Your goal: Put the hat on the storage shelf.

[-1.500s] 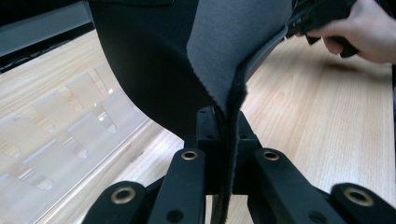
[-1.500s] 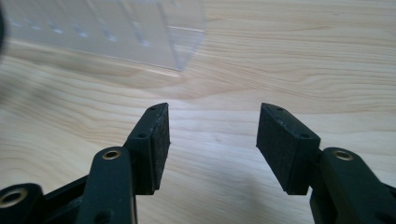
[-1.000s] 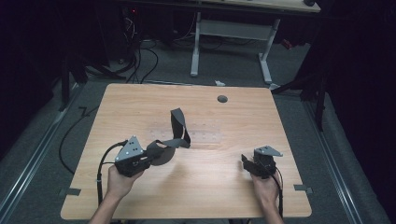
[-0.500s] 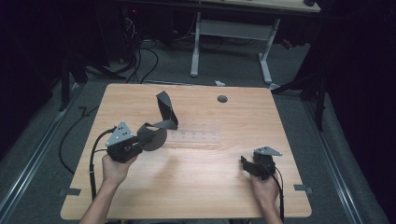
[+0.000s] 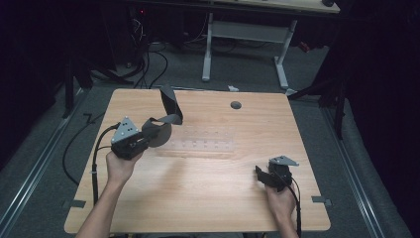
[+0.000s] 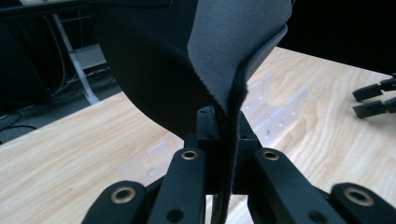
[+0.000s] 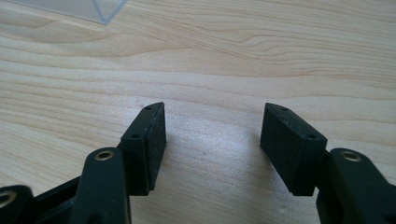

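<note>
**Dark strap lifted toward the table's left edge**

Since a second ago the left gripper [image 5: 148,135] has carried its load up and away to the left, off the middle of the table, while the right gripper [image 5: 262,174] has stayed parked near the front right.

In the left gripper view the jaws are clenched on a folded edge of a dark fabric strap [image 6: 233,60], the cloth pinched flat between them and rising in a broad curve. From the high view the strap [image 5: 166,111] hangs in the air above the table [image 5: 208,198], one end sticking up past the gripper, none of it lying on the wood as far as I can tell. The right gripper's jaws are spread wide with nothing between them, just above bare wood.

So the pick-up looks done; placing or handing over the strap is, I judge, what is left. A clear plastic rack [image 5: 203,145] lies in the middle, between the two grippers, and would sit in the path of any straight pass across. A small dark grommet hole [image 5: 236,105] sits farther back.
</note>
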The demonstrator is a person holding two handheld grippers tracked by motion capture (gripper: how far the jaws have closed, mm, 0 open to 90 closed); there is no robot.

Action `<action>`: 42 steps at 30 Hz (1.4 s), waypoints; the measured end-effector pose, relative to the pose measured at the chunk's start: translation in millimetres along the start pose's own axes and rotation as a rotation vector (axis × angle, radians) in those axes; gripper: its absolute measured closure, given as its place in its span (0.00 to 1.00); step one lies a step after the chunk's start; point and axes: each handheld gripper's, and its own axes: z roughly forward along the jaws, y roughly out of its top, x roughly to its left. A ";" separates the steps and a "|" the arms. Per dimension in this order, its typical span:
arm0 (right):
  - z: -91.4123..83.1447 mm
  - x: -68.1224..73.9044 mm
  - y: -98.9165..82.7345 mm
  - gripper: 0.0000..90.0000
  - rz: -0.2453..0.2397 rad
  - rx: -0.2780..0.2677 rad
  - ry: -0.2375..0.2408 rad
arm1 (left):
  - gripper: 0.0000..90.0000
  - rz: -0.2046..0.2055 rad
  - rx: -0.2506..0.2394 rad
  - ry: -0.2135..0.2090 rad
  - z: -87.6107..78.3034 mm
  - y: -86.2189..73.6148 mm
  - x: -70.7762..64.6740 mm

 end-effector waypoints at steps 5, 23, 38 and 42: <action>0.0 0.1 0.0 0.45 0.000 0.000 -0.001 | 0.96 0.005 -0.011 0.017 3.1 2.9 6.3; -0.1 0.5 0.2 0.45 0.004 0.002 -0.002 | 0.96 -0.007 -0.013 0.084 16.3 -5.1 30.9; -0.1 1.0 0.2 0.45 0.006 0.002 -0.005 | 0.96 -0.006 -0.018 0.110 20.5 -9.2 34.5; 0.0 1.0 0.2 0.45 0.006 0.002 -0.005 | 0.96 -0.004 -0.016 0.120 18.7 -10.0 37.2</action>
